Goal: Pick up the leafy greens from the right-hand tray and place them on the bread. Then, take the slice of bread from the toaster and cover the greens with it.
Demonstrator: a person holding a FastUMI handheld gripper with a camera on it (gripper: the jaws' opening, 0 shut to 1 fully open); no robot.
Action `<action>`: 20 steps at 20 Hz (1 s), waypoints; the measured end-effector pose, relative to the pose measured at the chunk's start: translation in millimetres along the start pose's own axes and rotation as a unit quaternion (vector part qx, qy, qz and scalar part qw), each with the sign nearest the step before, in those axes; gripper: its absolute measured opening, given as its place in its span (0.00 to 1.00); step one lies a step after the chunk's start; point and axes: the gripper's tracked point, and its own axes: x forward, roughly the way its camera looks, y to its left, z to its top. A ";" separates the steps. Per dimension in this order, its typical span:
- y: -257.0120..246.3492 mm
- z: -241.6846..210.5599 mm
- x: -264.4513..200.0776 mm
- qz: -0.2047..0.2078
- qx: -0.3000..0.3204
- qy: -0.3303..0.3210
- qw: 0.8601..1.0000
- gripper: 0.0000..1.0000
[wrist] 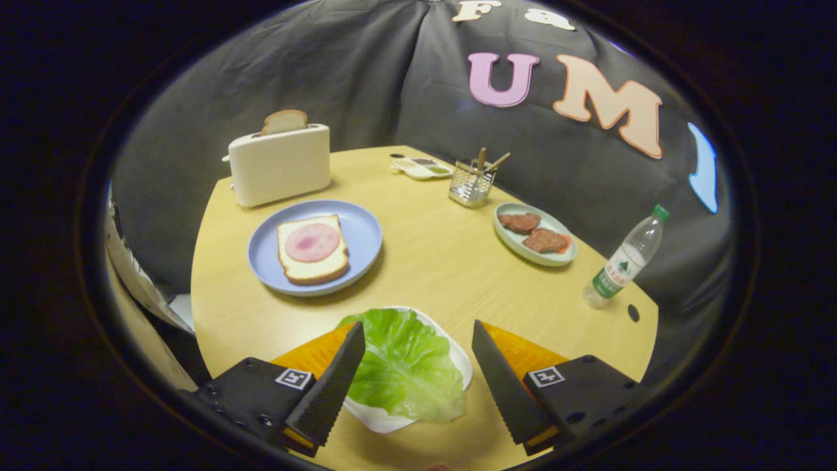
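A green lettuce leaf [404, 363] lies on a white tray [379, 418] between my fingers, closer to the left one. My gripper [418, 330] is open above it, with neither finger pressing on the leaf. Beyond the fingers to the left, a slice of bread [312, 250] topped with a round pink slice of ham rests on a blue plate [363, 232]. Behind the plate stands a cream toaster [280, 165] with a second slice of bread [284, 122] sticking up from its slot.
A pale green plate [535, 256] with two brown meat pieces sits beyond the right finger. A wire utensil holder [472, 184] and a small condiment tray [422, 168] stand at the back. A plastic water bottle [624, 258] stands near the table's right edge.
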 end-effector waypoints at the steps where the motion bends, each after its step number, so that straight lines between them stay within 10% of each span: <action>1: 0.2 -5.3 3.7 0.006 0.006 0.008 1.000 1.00; 8: 11.8 -40.2 20.5 0.039 0.045 0.057 0.997 1.00; 20: 17.5 -54.6 27.9 0.040 0.063 0.074 0.994 0.66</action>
